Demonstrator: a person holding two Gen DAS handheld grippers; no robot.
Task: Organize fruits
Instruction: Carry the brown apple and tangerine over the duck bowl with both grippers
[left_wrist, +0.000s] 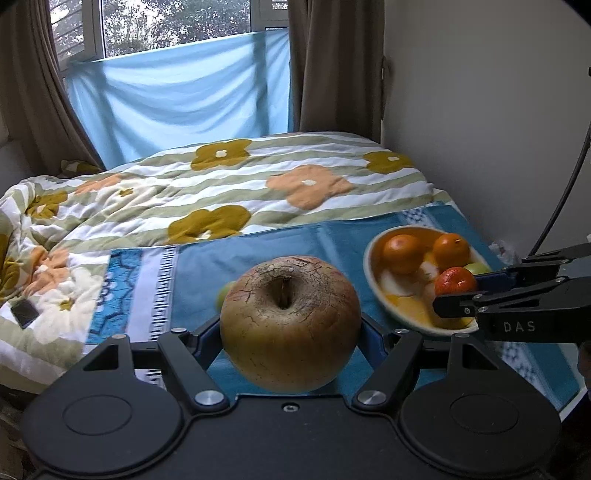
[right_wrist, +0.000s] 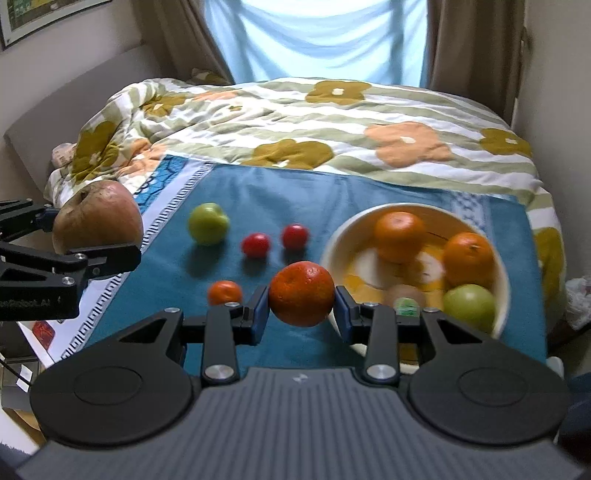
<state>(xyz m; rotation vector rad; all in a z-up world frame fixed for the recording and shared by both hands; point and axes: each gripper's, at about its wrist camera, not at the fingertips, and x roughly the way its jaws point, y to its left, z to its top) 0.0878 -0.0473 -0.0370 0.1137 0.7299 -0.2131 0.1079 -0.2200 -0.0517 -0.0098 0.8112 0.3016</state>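
Observation:
My left gripper (left_wrist: 291, 328) is shut on a large brownish apple (left_wrist: 290, 325) with cracked skin, held above the blue cloth (left_wrist: 229, 266). In the right wrist view that apple (right_wrist: 98, 219) hangs at the far left in the left gripper (right_wrist: 92, 236). My right gripper (right_wrist: 302, 312) is shut on a tangerine (right_wrist: 302, 293), just left of the cream bowl (right_wrist: 504, 280). From the left wrist view, the right gripper (left_wrist: 458, 291) holds the tangerine (left_wrist: 455, 280) over the bowl (left_wrist: 369, 266). The bowl holds two oranges (right_wrist: 399, 236) and a green apple (right_wrist: 469, 304).
On the blue cloth (right_wrist: 258, 192) lie a green apple (right_wrist: 208, 223), two small red fruits (right_wrist: 255, 244), and a small tangerine (right_wrist: 225, 292). A floral quilt (right_wrist: 332, 122) covers the bed behind. A dark phone (left_wrist: 24, 313) lies on the quilt at left. A wall stands to the right.

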